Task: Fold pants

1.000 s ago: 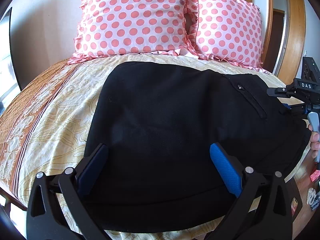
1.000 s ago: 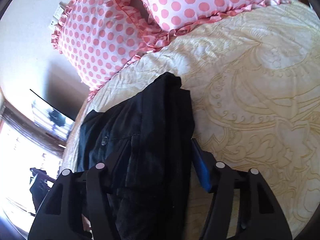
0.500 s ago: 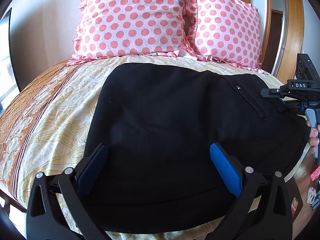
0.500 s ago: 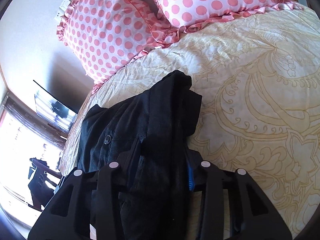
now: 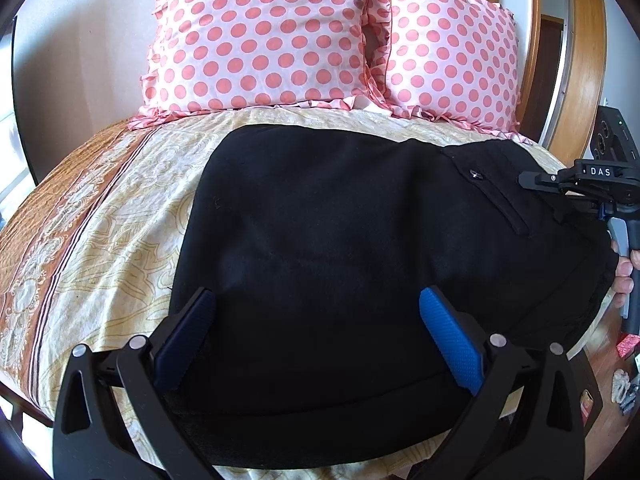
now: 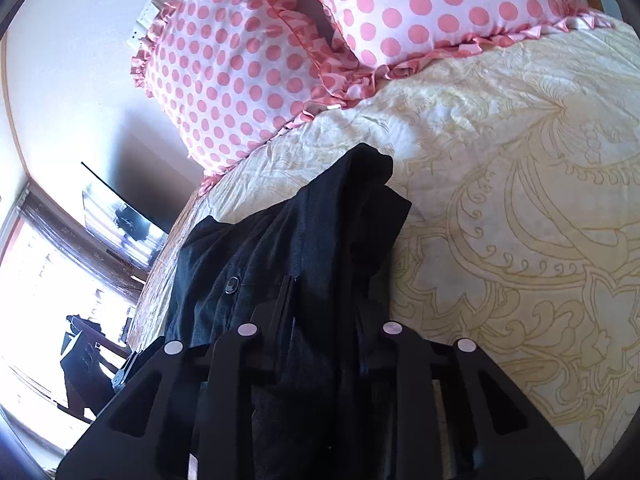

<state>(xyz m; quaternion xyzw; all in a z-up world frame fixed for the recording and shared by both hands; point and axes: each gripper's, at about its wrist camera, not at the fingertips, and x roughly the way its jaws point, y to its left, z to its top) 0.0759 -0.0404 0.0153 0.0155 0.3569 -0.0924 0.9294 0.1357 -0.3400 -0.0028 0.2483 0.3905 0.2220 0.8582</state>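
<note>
Crosswise, black pants [image 5: 340, 248] lying on patterned bedsheet [image 5: 100, 240] below polka-dot pillows [image 5: 260, 36], long axis running left-right, waistband end pointing right. Left gripper [image 5: 316, 328] hovering with jaws spread over near fabric edge. Right gripper [image 6: 320, 312] jaws just closing, pinching bunched waistband.

Pants [image 5: 340, 248] lie on bed [image 5: 100, 240], before pillows [image 5: 260, 36].

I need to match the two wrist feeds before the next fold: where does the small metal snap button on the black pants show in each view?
Left wrist: metal snap button, upper right, on the black pants.
Right wrist: button, left of centre, just above the right gripper.
Shared landmark: pink polka-dot pillows.
</note>
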